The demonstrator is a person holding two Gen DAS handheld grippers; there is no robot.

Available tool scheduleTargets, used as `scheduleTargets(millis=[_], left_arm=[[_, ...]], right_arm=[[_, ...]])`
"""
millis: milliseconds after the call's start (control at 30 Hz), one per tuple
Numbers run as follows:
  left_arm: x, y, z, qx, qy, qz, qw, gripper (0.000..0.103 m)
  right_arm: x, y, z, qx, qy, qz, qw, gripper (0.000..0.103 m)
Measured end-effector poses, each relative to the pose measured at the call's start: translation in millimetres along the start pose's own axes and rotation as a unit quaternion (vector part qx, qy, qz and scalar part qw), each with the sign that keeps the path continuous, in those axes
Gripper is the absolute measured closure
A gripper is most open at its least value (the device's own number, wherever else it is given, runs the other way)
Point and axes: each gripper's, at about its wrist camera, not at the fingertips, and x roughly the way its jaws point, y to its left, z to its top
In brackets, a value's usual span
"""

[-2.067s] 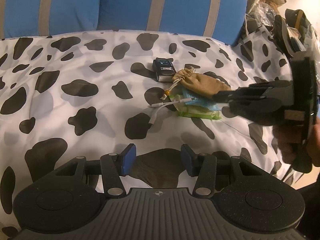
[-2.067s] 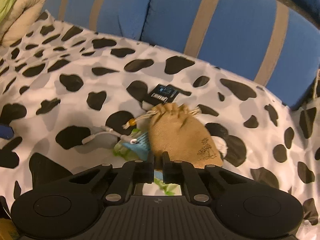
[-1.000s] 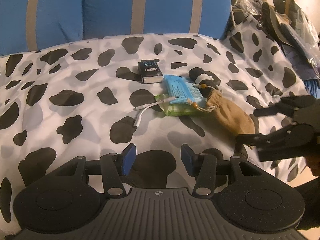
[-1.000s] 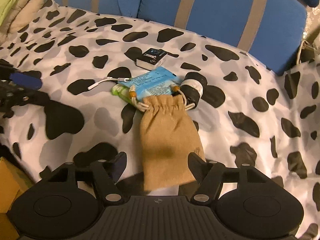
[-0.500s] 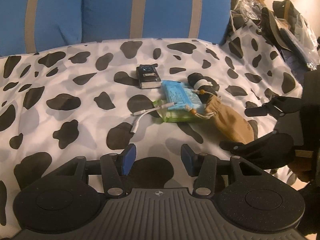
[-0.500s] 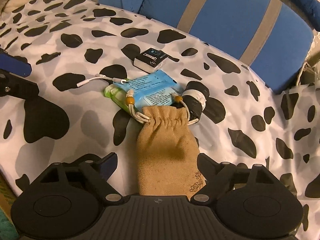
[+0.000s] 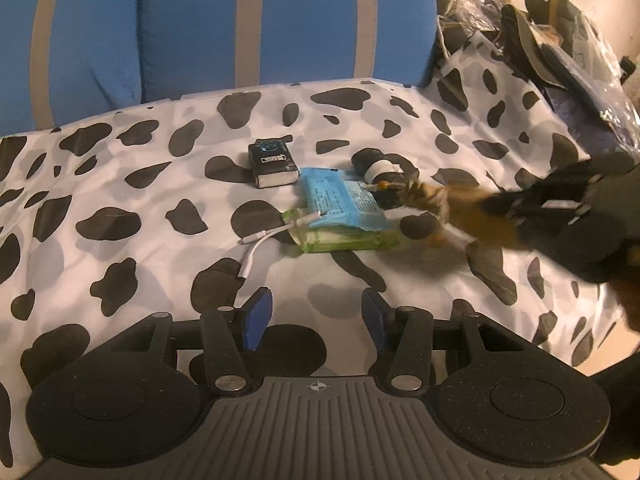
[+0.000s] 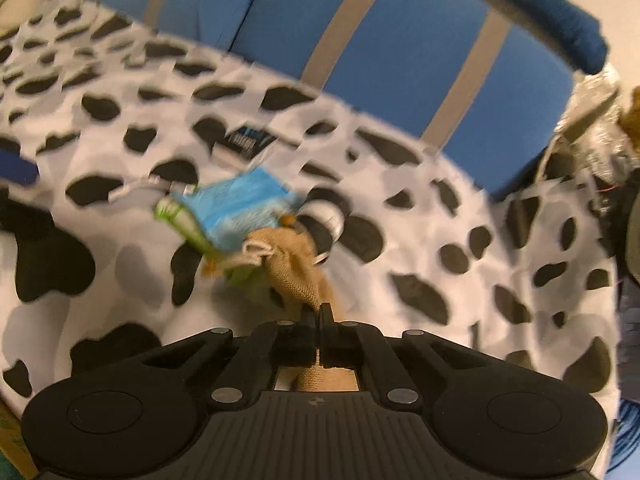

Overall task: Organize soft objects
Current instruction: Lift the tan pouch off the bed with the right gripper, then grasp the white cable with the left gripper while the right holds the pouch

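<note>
One tan drawstring pouch [image 8: 296, 268], centre frame, is pinched by the right tool [image 8: 317, 312]. Left tool [image 7: 316, 312] is spread over bare cow-print bedcover [image 7: 132, 184]. One blue tissue pack [image 7: 340, 200] lies beside the pouch.

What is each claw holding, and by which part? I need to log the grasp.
The right claw is shut on the tan pouch, pinching its closed bottom end, opposite the drawstring mouth. The left claw is open and holds nothing.

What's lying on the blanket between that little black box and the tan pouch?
The blue packet lies between the black box and the tan pouch, stacked on a green packet. The left wrist view shows this best.
</note>
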Motion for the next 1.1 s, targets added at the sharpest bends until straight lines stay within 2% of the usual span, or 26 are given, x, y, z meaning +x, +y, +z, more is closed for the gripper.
scheduleTargets(millis=[167,300,700,867,1100], left_arm=[[0,-9,-2,0.019,-0.004,-0.002,0.9998,0.054],[2,-15,-1,0.034,-0.008,0.002,0.9994,0.054],[15,-23,3,0.068,-0.027,0.01,0.9972,0.054],[29,-22,5,0.114,-0.037,0.043,0.9919,0.054],[62,-6,9,0.149,-0.021,0.076,0.9857,0.055]], right_arm=[[-38,-22,0,0.024,-0.04,-0.006,0.999,0.1],[-57,-37,-8,0.057,-0.05,-0.005,0.997,0.1],[-77,-38,-27,0.083,-0.037,0.007,0.996,0.1],[-79,-39,-31,0.095,-0.027,0.02,0.995,0.1],[-74,-38,-30,0.102,-0.019,0.036,0.994,0.1]])
